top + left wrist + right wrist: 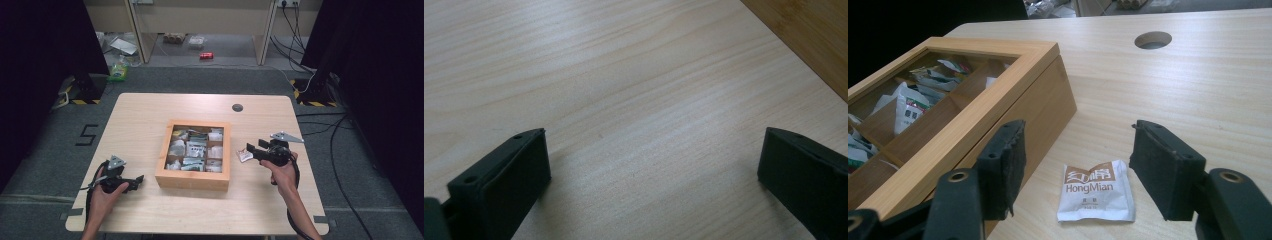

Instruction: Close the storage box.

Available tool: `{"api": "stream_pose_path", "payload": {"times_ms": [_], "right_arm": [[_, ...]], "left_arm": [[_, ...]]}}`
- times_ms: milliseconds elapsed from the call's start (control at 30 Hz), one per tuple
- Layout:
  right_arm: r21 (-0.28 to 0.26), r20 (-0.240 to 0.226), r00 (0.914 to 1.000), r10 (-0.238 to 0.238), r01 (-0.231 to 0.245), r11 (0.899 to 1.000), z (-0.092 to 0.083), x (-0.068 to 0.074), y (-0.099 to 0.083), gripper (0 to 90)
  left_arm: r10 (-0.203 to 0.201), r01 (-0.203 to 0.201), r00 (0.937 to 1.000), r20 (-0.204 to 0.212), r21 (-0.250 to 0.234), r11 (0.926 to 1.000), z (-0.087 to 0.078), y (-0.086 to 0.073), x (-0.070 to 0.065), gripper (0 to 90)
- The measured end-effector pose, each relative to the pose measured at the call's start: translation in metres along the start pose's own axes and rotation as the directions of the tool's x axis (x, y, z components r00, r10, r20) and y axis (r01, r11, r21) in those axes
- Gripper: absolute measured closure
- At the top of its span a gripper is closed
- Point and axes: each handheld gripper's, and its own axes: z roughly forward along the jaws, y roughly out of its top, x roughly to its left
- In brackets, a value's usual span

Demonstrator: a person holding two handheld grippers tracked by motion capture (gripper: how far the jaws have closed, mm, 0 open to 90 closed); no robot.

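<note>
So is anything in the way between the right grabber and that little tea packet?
No. The packet lies flat on the table between the right gripper's open jaws, beside the wooden box.

The white sachet (1096,191) lying flat on the tabletop (1198,95) carries a brown band with pale Chinese characters that cannot be made out with certainty, and under it the brand "HongMian" in brown letters; the smaller line of print below that is too small to read. On the grey floor left of the tabletop, a black figure "5" (87,135) is marked. Printing on the packets inside the wooden box (998,95) is too blurred to read.
</note>
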Motion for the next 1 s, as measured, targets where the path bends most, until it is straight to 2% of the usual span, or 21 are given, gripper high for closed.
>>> {"api": "stream_pose_path", "payload": {"times_ms": [200, 533, 1000], "right_arm": [[0.01, 0.003, 0.9999, 0.016, -0.016, 1.0, 0.001, -0.003, -0.001, 35.9], [0.035, 0.011, 0.9999, -0.002, 0.002, 0.999, 0.003, -0.004, -0.004, 34.4], [0.077, 0.032, 0.9994, 0.013, -0.015, 0.997, 0.001, -0.008, -0.019, 32.8]], "left_arm": [[0.0, 0.0, 1.0, 0.0, 0.0, 1.0, 0.0, 0.0, 0.0, 0.0], [0.0, 0.0, 1.0, 0.0, 0.0, 1.0, 0.0, 0.0, 0.0, 0.0], [0.0, 0.0, 1.0, 0.0, 0.0, 1.0, 0.0, 0.0, 0.0, 0.0]]}}
